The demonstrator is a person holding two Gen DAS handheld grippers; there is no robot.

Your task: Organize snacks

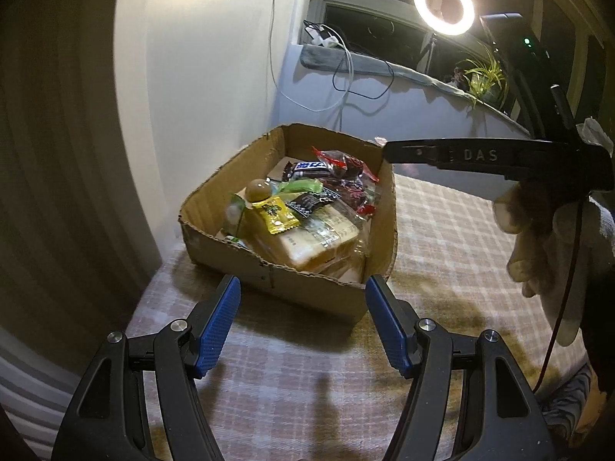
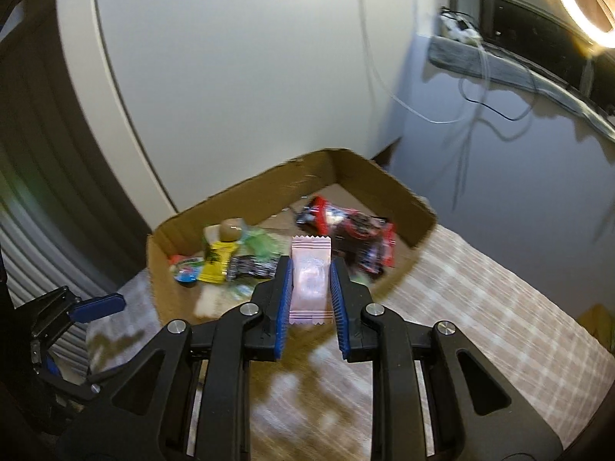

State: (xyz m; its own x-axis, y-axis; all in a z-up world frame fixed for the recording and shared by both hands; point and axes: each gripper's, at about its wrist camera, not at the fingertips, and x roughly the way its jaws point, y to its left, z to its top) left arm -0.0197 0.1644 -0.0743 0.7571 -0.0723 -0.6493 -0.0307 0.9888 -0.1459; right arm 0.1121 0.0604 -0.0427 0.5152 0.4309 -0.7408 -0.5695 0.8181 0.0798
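A: Your surface is covered in a pale checked woven cloth [image 1: 442, 230], pushed into a corner where a white wall panel [image 1: 200, 77] meets a lilac wall. A glowing ring light [image 1: 443, 5] stands on the dark window ledge, with a green spider plant [image 1: 485, 77] beside it. Black and white cables [image 1: 346, 77] hang down the lilac wall.

B: And the snacks?

A: A shallow brown cardboard box with torn edges [image 1: 307, 288] sits on the cloth against the white panel. It holds a yellow sachet [image 1: 277, 213], a green wrapper [image 1: 303, 186], red-and-black packets [image 1: 346, 176], a round brown sweet [image 1: 258, 189] and wrapped bread slices [image 1: 307, 246], all piled together.

B: My left gripper?

A: The left gripper [image 1: 303, 299] hovers just short of the box's near wall, jaws spread wide with nothing between them.

B: The right one?

A: The right gripper [image 2: 310, 296] has its jaws clamped on a pale pink crimped-edge candy wrapper [image 2: 310, 280], held upright over the box's near edge. From the left camera, its black body crosses above the box's far right corner and hides part of that rim. The right view is blurred.
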